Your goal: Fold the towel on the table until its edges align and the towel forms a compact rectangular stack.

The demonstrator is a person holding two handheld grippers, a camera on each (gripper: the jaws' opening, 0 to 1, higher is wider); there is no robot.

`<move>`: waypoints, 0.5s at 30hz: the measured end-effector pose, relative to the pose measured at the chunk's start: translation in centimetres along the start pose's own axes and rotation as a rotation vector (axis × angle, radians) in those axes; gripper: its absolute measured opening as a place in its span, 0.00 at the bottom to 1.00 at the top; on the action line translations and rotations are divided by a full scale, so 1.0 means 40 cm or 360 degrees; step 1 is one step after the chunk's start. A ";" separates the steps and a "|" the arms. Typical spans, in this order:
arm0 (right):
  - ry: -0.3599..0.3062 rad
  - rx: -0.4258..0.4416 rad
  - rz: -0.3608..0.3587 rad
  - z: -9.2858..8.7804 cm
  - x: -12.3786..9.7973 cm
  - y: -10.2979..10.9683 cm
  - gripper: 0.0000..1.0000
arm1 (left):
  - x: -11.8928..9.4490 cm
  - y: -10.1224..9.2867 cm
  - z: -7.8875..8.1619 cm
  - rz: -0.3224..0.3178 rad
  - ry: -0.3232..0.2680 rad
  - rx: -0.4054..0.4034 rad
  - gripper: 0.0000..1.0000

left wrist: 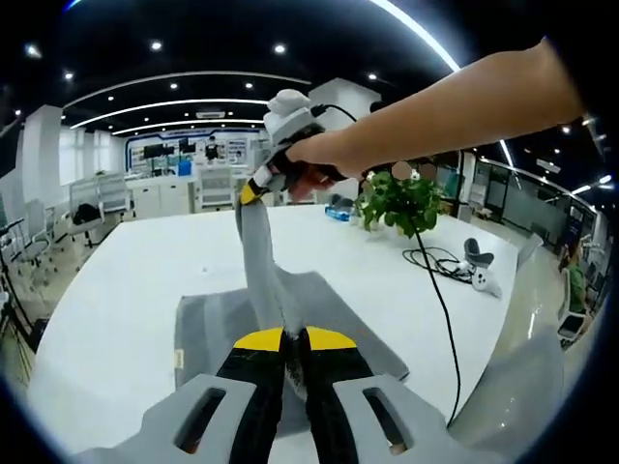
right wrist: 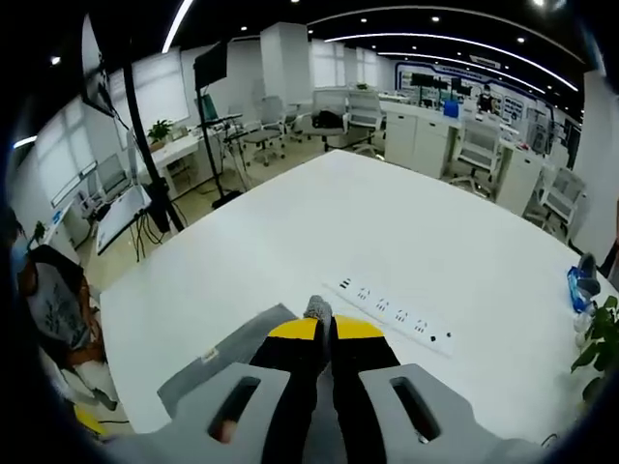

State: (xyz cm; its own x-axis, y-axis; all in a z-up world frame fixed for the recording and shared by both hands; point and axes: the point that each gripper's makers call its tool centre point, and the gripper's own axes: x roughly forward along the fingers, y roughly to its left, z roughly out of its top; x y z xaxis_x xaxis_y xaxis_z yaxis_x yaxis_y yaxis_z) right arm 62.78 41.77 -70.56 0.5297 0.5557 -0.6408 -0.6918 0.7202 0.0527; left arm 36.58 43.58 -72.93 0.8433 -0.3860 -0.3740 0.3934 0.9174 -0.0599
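Towel [left wrist: 261, 280] stretched lengthwise | left gripper [left wrist: 293, 340] to right gripper [left wrist: 253, 188]

- The towel [left wrist: 290, 319] is plain grey cloth, lying partly flat on the white table [left wrist: 116, 319].
- One corner is pulled up into a taut, narrow strip that rises well above the flat part.
- A small pale tag sits on its left edge in the left gripper view.
- In the right gripper view, the towel [right wrist: 232, 353] lies at the table's near edge, with a bunched tip sticking up past the jaws.
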 end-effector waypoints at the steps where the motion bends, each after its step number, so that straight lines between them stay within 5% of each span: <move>1: 0.0003 -0.0003 0.0001 -0.002 0.005 0.005 0.01 | -0.002 0.003 -0.006 -0.0002 0.0007 -0.0017 0.06; 15: 0.0037 -0.0012 0.0044 -0.026 0.096 0.059 0.01 | 0.007 0.062 -0.085 0.0041 0.0077 -0.0053 0.06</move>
State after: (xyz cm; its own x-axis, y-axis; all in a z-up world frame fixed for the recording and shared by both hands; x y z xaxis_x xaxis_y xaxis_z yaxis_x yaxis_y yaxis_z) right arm 62.67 45.18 -73.70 0.4988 0.5654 -0.6569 -0.7098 0.7014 0.0647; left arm 36.55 46.09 -76.31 0.8340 -0.3577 -0.4201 0.3586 0.9300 -0.0800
